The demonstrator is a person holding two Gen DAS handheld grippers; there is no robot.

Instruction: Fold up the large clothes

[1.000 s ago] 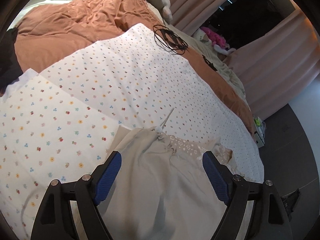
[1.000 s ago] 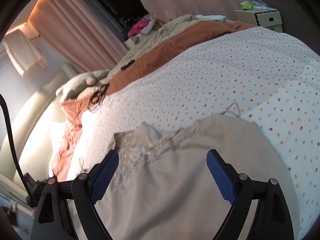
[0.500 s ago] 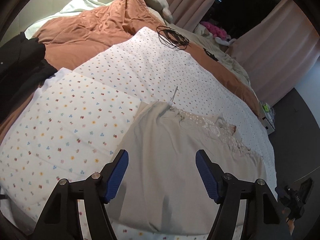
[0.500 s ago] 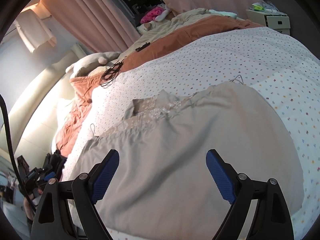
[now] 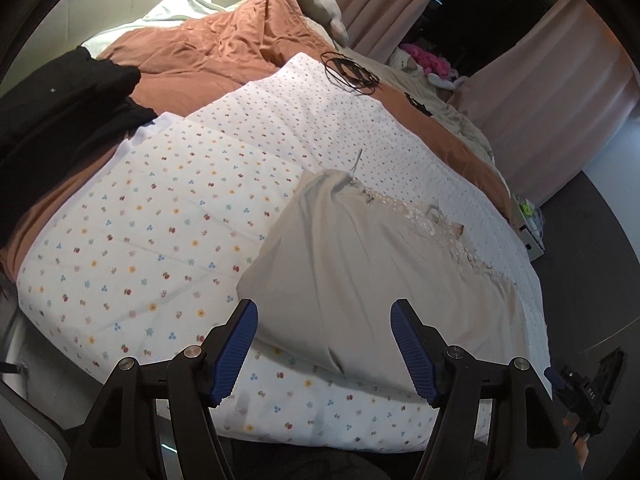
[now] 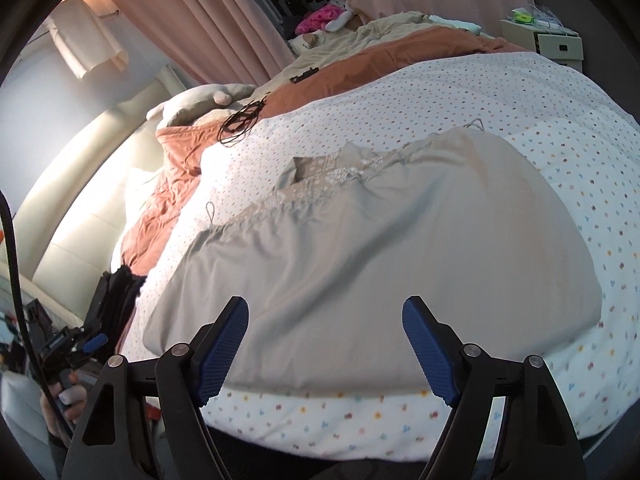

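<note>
Ahead of the left gripper (image 5: pixel 324 344), the beige garment (image 5: pixel 360 264) is matt, soft woven cloth with a lacy embroidered band (image 5: pixel 416 212). Its fingers (image 5: pixel 236 348) carry blue ribbed rubbery pads on matt black plastic, with shiny metal pins.

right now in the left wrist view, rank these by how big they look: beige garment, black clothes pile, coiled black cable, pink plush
1. beige garment, nearest the camera, which inflates it
2. black clothes pile, partly cut off by the frame edge
3. coiled black cable
4. pink plush, far off, so unsure against the cable
</note>
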